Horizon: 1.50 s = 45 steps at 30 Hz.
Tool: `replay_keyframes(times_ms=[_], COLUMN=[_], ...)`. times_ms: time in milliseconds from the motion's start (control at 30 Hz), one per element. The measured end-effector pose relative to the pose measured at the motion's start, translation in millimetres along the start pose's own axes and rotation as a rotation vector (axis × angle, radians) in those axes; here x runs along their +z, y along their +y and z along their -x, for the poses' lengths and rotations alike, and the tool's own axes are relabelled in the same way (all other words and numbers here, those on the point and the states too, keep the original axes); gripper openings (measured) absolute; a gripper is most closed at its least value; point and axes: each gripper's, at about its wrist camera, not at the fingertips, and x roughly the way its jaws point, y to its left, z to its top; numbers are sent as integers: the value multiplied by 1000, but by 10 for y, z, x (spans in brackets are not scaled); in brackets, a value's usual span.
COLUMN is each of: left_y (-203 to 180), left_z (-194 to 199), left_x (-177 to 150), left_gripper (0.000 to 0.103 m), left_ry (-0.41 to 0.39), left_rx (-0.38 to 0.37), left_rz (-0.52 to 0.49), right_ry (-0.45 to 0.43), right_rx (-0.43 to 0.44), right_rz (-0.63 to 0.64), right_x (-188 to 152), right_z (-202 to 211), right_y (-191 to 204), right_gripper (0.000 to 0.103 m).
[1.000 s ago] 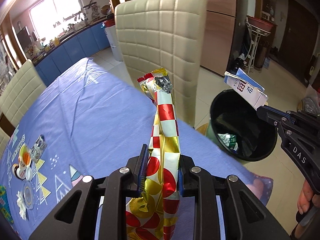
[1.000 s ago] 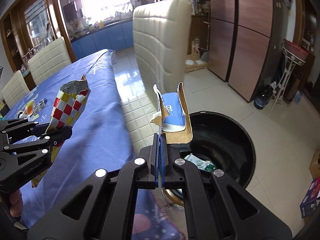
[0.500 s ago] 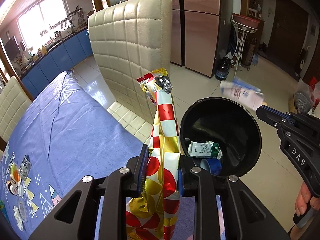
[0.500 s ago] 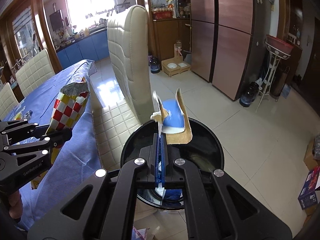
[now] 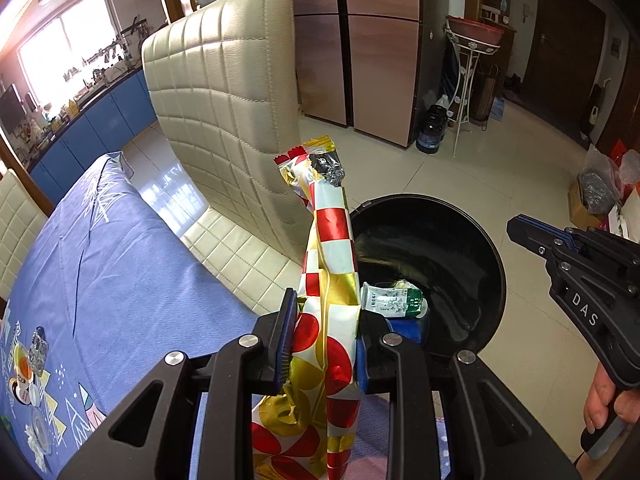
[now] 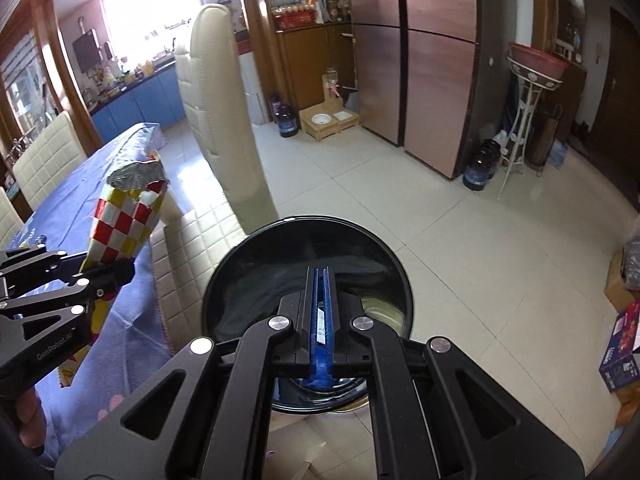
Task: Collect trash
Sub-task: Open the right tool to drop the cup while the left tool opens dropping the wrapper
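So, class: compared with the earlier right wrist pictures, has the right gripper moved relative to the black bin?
Yes. The right gripper has travelled from beside the table edge to directly above the black bin.

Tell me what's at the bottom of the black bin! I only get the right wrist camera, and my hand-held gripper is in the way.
Observer: The left wrist camera shows a green-and-white carton lying at the bottom of the black bin.
Operator: Is anything poking out of my hand-held gripper?
Observer: Seen from the side, the right hand-held gripper is shut and nothing sticks out past its tips.
Operator: Is the checkered bag checkered all the way down?
Observer: No. Where the left hand-held gripper squeezes the snack wrapper and below, the pattern turns to red circles on gold.
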Motion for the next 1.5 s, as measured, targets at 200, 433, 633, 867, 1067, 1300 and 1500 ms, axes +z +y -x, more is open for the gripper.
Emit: replay_keyframes(times_ms=[200,433,633,867,1067,1300,1500], left_y=[-156,-324,-438,-530,-599,-577,-496], left_z=[-12,-97,-144,-180,-194,-244,-171], left_x=[82,148,224,297,312,319,327], left_gripper=[24,24,25,24,25,65,80], left_ry=[-12,-3,-7,-12,-12,10,-48], left_rx=[-18,-49,-75,-94,-110,-121,-112], left_rz=[-22,-33,-38,-47,-57,-34,6], right_ry=[-1,-9,-13,-12,-3,-5,-1], right_rx=[-35,-67,-87,-92,-93,-96,-92], right_rz=[-5,-13,-25,-46,-47,-51,-46], right_x=[-37,-56,-43,-47,-53,-43,-43], right_z=[14,32,29,15,6,17,14], right_y=[-147,-268,-373,-475,-422,-413,-402], right_gripper=[5,5,5,5,5,5,5])
